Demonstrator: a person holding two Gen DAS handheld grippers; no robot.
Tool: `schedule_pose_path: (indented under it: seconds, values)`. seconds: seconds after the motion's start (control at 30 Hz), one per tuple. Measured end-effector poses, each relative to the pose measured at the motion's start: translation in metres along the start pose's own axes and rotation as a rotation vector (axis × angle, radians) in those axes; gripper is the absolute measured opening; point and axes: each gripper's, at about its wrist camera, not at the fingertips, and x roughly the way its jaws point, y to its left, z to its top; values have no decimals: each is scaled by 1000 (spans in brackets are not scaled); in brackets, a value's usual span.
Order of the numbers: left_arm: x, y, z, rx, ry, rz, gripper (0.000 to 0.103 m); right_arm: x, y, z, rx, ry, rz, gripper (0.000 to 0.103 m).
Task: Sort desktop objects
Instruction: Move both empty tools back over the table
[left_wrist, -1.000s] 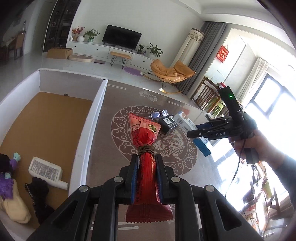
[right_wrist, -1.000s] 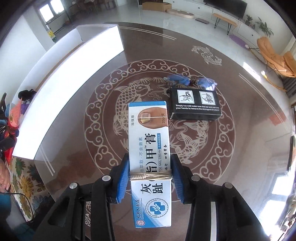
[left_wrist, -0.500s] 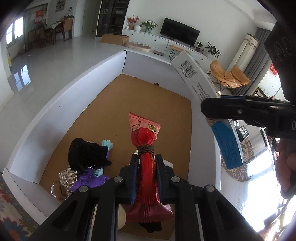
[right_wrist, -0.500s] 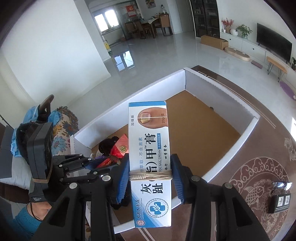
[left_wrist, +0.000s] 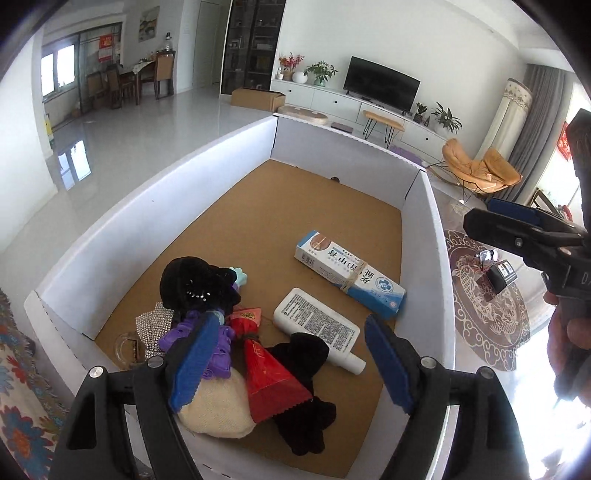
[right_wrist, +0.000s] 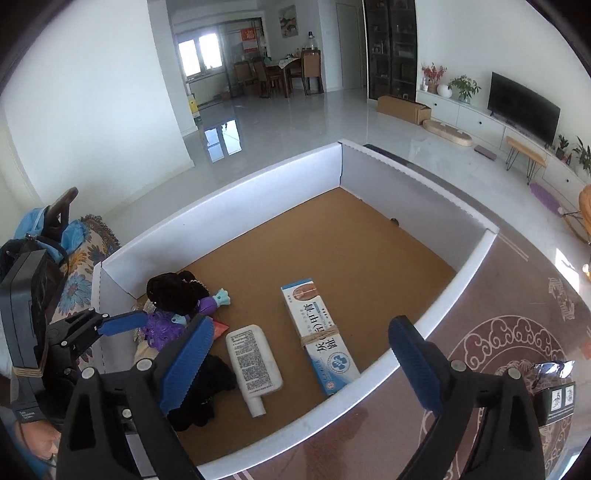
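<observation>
Left wrist view, left gripper (left_wrist: 291, 363) fingers just sprung apart above red snack packet (left_wrist: 267, 373) lying in white box (left_wrist: 147, 221), right gripper (right_wrist: 301, 363) likewise just opened, empty, nail cream carton (right_wrist: 319, 339) flat beyond, mid-box.

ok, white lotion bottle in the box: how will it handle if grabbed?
The white bottle lies flat on its broad face, so it probably won't roll. Smooth plastic may slip. Looks rigid; its narrow cap end seems a poorer hold.

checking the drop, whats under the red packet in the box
The red packet lies on a black cloth and beige pouch; anything beneath those is hidden.
</observation>
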Motion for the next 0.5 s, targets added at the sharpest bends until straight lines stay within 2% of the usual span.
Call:
schedule_pose_path:
  seconds: [0.1,0.2,0.3,0.4,0.5]
  values:
    - [-15,-21,-1,28,-50,-20,80,-32,-26,-26,-13,-65,-103,103]
    - [-28,-44,-1,54,-91,-49,83,-51,-63,-70,11,-60,-211,103]
    - [-40,-69,-5,83,-123,-65,88,-59,-110,-123,70,10,-302,103]
    - [-43,-94,-10,117,-138,-78,89,-65,-155,-177,146,97,-383,103]
    - [-47,-118,-17,153,-132,-101,89,-77,-188,-224,215,133,-452,103]
